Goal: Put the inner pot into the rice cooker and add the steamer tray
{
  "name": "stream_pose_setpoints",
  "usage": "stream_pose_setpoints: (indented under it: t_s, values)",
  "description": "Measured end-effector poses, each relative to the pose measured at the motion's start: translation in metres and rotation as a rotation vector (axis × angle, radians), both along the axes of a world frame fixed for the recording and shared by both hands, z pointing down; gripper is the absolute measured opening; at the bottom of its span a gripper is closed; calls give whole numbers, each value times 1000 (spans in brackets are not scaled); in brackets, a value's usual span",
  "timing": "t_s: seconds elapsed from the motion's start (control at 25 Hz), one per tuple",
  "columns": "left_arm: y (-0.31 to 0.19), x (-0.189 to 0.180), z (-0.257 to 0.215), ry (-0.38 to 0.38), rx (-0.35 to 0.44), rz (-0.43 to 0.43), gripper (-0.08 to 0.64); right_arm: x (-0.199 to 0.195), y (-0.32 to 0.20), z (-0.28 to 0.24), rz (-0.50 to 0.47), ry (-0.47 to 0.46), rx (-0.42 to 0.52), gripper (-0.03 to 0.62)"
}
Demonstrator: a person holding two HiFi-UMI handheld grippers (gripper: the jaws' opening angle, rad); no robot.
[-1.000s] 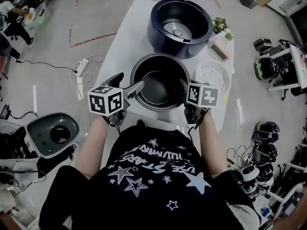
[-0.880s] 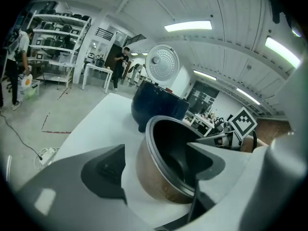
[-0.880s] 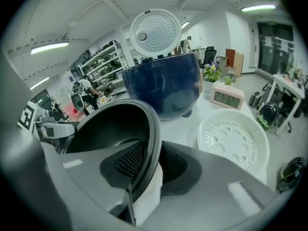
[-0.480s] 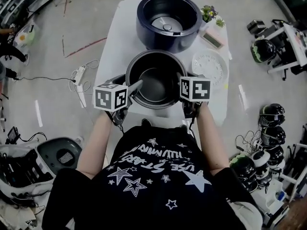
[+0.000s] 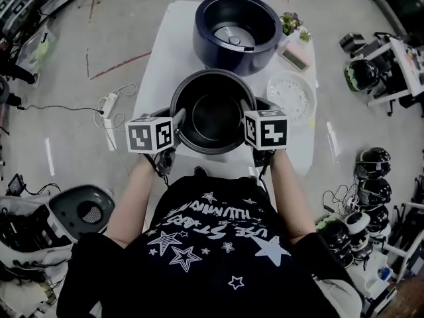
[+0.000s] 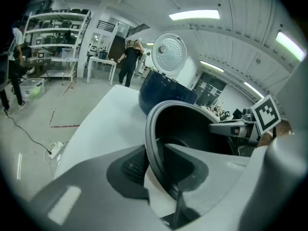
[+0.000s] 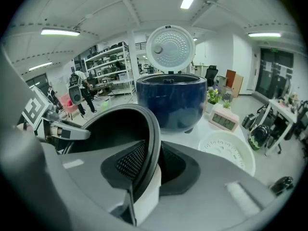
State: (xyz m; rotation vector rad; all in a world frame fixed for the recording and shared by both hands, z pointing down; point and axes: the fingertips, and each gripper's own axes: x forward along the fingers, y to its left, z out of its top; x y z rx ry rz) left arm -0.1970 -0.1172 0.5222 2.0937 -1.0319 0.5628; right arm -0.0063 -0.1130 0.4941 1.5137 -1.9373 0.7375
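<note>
Two grippers are clamped on the inner pot (image 5: 213,114). The left gripper (image 5: 177,119) is pinched on the rim at 9 o'clock. The right gripper (image 5: 250,114) is at 3 o'clock, and its jaws have just been closing with the rim wall between the pads. Both grips are confirmed in the gripper views, with one pad inside and one outside the wall.

The step is judged as the first one: the pot is gripped for the carry but not yet in the rice cooker (image 5: 236,32). The pot is placed at the near end of the white table (image 5: 165,52). The cooker is at the pot's 12 o'clock, apart from it, with its lid (image 7: 170,49) stood open. Whether the pot is clear of the table cannot be told.

For the next move, an even two-sided lift is needed, then travel toward 12 o'clock and a level lowering into the cooker's cavity.

The pot is seen as dark, round, empty, thin-walled and slightly glossy, with a rolled lip. The steamer tray (image 5: 291,97), white and perforated, is left at the pot's 2 o'clock, untouched.
</note>
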Motion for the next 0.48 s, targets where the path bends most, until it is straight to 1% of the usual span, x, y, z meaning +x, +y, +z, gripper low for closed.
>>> stream_pose_setpoints:
  t_s: [0.08, 0.2, 0.32, 0.48]
  values:
    - [1, -5, 1, 10, -27, -23, 90, -4, -2, -7, -6, 3, 14, 98]
    - [4, -15, 1, 27, -48, -56, 75, -14, -1, -16, -10, -40, 24, 87]
    - [3, -28, -7, 9, -14, -74, 63, -27, 0, -29, -39, -57, 43, 86]
    - [-5, -41, -34, 14, 53, -96, 60, -40, -6, -60, -70, -49, 115, 84]
